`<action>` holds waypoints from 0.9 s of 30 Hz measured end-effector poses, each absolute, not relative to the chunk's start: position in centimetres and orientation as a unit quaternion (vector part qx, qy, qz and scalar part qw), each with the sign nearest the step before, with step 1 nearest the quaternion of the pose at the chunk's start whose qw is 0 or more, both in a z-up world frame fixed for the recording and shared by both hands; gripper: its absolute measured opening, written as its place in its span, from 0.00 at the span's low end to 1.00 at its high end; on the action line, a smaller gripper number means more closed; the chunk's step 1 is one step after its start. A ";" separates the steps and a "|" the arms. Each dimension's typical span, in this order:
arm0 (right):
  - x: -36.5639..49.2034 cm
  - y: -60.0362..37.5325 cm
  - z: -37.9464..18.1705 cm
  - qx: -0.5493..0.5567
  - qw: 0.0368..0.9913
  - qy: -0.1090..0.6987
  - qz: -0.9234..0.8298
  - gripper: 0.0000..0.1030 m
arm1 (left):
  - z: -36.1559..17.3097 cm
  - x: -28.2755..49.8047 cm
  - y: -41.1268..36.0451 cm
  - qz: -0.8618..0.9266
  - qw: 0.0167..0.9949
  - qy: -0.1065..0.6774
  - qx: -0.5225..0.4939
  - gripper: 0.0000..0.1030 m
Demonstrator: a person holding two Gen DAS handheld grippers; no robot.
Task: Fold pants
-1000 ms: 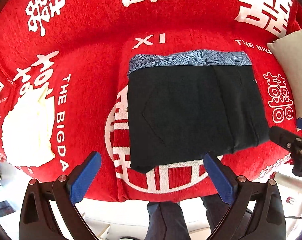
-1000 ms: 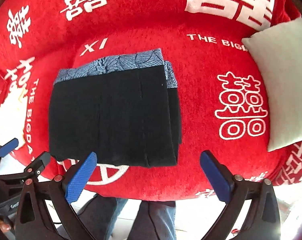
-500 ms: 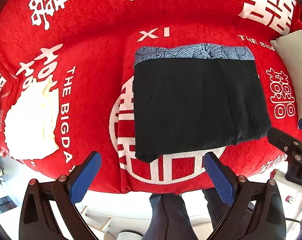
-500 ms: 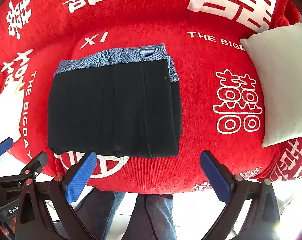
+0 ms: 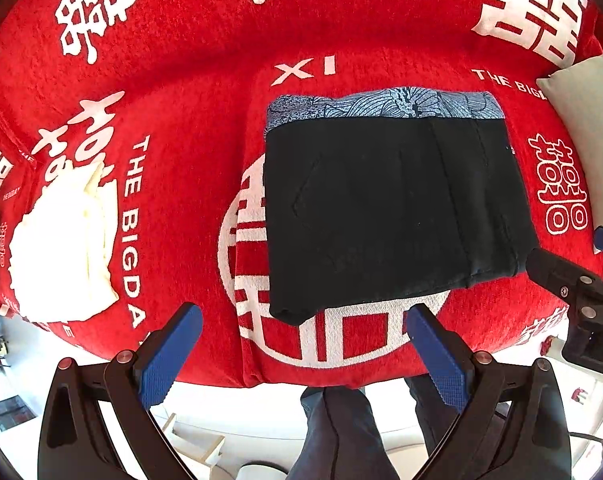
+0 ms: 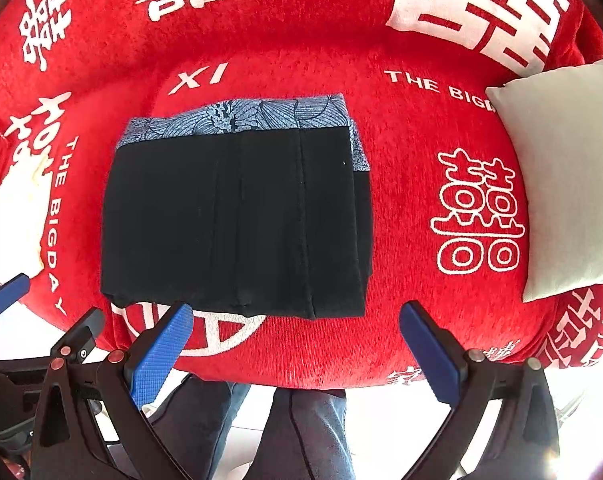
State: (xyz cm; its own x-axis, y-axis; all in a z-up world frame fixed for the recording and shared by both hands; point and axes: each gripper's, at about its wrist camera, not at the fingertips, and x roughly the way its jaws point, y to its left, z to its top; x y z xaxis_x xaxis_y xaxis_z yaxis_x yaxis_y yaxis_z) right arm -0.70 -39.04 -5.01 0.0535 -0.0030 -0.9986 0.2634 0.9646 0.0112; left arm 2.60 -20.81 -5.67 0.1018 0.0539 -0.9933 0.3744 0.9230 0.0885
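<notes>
The black pants [image 5: 385,208] [image 6: 237,220] lie folded into a compact rectangle on the red sofa seat [image 5: 173,168] [image 6: 405,200], a blue patterned band showing along their far edge. My left gripper [image 5: 301,350] hovers open above the sofa's front edge, just short of the pants' near edge, nothing between its blue pads. My right gripper [image 6: 297,350] is open too, near the pants' near right corner, holding nothing. Each gripper shows at the side of the other's view.
A cream folded garment [image 5: 61,248] [image 6: 13,224] lies on the seat to the left. A light grey cushion [image 6: 569,176] [image 5: 589,120] leans at the right end. The person's legs in dark trousers [image 5: 341,432] [image 6: 297,432] stand before the sofa's front edge.
Both grippers have drawn back toward the sofa's front edge, away from the folded pants, staying open. The pants have not moved.
</notes>
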 end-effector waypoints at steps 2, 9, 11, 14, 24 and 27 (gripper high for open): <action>-0.7 -39.0 -4.9 0.096 0.720 0.681 -0.093 1.00 | -5.6 2.6 -20.8 -0.111 0.724 0.661 0.161 0.99; -0.7 -39.0 -4.9 0.100 0.719 0.681 -0.095 1.00 | -5.6 2.7 -20.8 -0.110 0.725 0.660 0.162 0.99; -0.7 -39.0 -4.8 0.100 0.720 0.680 -0.096 1.00 | -5.6 2.6 -20.8 -0.111 0.726 0.659 0.161 0.99; -0.7 -39.0 -4.8 0.100 0.720 0.680 -0.097 1.00 | -5.5 2.6 -20.8 -0.111 0.729 0.656 0.161 0.99; -0.8 -39.1 -4.8 0.103 0.720 0.679 -0.098 1.00 | -5.4 2.5 -20.8 -0.113 0.728 0.658 0.158 0.99; -0.7 -39.1 -4.8 0.103 0.721 0.679 -0.096 1.00 | -5.4 2.5 -20.9 -0.113 0.728 0.658 0.156 0.99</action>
State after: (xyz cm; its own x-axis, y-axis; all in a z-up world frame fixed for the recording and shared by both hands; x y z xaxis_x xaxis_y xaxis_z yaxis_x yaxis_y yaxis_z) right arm -0.71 -39.07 -4.78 0.0594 0.0007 -0.9982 0.2785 0.9603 0.0172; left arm 2.53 -20.86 -5.37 0.1074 0.0417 -0.9933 0.3697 0.9258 0.0788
